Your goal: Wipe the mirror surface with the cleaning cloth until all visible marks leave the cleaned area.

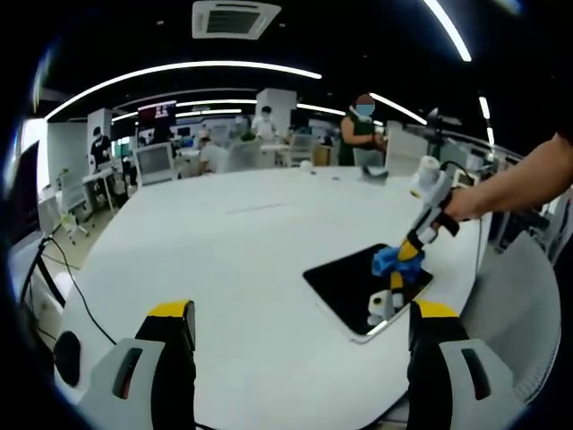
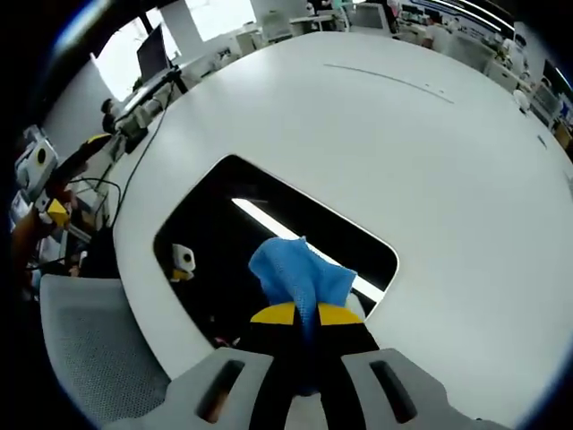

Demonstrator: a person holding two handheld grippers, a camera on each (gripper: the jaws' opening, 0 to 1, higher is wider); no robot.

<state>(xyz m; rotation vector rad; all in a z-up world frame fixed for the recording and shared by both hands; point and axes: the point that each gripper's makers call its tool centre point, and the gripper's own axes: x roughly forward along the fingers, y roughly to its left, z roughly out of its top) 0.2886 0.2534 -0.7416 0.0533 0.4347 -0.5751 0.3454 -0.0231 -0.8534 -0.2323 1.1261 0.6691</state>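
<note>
A dark rectangular mirror [image 1: 354, 282] [image 2: 224, 224] with rounded corners lies flat on the white table [image 1: 242, 242] [image 2: 430, 161]. My right gripper [image 2: 307, 315] [image 1: 405, 253] is shut on a blue cleaning cloth [image 2: 295, 273] [image 1: 387, 260] and presses it onto the mirror's near part. The mirror reflects a ceiling light strip and the gripper. My left gripper [image 1: 300, 313] stands open over the table's near edge, well short of the mirror, with nothing between its yellow-tipped fingers [image 1: 172, 311].
A person's arm [image 1: 515, 184] holds the right gripper from the right. Grey chairs [image 2: 85, 340] stand at the table's edge, with cables [image 1: 63, 278] on the floor to the left. People and desks with monitors fill the far room.
</note>
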